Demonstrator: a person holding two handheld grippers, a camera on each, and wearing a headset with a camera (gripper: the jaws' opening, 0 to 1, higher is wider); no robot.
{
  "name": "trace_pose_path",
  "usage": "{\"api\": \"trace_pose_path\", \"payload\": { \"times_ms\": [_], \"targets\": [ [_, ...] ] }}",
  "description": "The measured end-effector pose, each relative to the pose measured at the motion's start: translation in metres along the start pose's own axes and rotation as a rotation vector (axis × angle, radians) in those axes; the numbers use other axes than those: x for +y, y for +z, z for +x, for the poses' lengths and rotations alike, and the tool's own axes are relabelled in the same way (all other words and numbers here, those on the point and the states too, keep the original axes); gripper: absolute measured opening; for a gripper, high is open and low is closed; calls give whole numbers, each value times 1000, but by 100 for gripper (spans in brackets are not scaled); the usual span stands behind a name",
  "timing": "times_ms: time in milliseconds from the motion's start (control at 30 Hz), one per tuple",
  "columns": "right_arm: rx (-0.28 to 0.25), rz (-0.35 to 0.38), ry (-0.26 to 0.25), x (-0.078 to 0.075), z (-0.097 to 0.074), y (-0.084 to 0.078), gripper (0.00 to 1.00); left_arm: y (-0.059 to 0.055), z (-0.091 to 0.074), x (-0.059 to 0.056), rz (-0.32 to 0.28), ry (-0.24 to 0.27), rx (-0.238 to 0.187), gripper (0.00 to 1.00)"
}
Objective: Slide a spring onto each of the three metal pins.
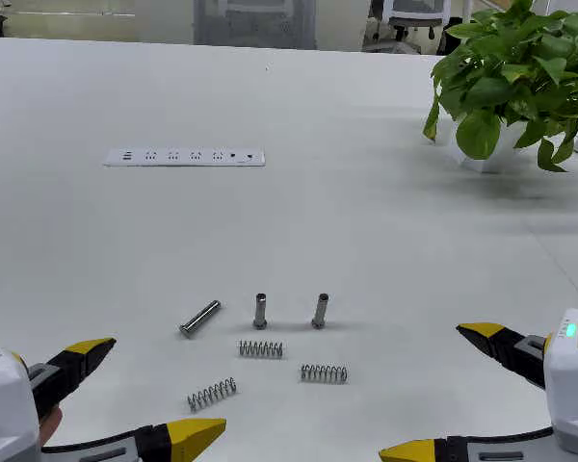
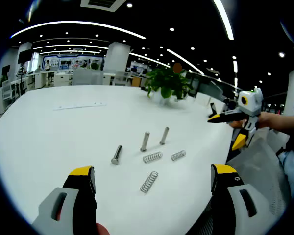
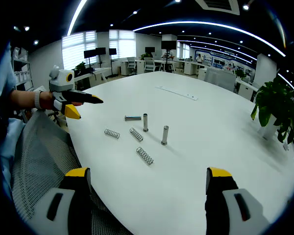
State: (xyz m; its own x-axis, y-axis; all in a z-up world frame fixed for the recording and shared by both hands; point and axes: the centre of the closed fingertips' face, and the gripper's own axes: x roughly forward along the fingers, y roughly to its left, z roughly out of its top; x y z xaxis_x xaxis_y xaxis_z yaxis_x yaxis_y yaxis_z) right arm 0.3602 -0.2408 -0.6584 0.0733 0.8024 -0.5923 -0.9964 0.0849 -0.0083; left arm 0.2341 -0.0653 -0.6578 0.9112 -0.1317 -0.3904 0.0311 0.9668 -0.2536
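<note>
Three metal pins sit toward the near edge of the white surface. The left upright pin and the right upright pin stand on end side by side, and the third pin lies flat just to their left. The springs lie loose in front of them, none on a pin. The middle spring is just before the left upright pin, the right spring a little nearer the edge, and the left spring lies at an angle, closest to the person.

The left gripper and the right gripper hover at the near edge, one on each side of the springs. Each has its jaws spread wide and holds nothing.

Farther back lies a white power strip, and a potted plant stands at the far right.
</note>
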Motion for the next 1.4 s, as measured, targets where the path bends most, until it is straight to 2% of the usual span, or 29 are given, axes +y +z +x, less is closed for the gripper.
{"api": "trace_pose_path", "payload": {
  "times_ms": [267,567,900,1167,1300,1400],
  "targets": [
    [5,-10,2,-1,1,0,99,-1,-1,2,4,5,3,100],
    [9,-25,8,-1,4,0,99,-6,-2,2,24,4,31,100],
    [8,-28,16,-1,5,0,99,-6,-2,3,33,0,51,100],
    [15,-28,26,3,7,-3,98,-3,3,11,45,7,73,100],
    [17,-24,29,4,8,-4,98,-1,7,17,51,16,88,92],
    [12,-23,29,4,9,-2,98,0,10,23,71,20,108,92]
  ]
}}
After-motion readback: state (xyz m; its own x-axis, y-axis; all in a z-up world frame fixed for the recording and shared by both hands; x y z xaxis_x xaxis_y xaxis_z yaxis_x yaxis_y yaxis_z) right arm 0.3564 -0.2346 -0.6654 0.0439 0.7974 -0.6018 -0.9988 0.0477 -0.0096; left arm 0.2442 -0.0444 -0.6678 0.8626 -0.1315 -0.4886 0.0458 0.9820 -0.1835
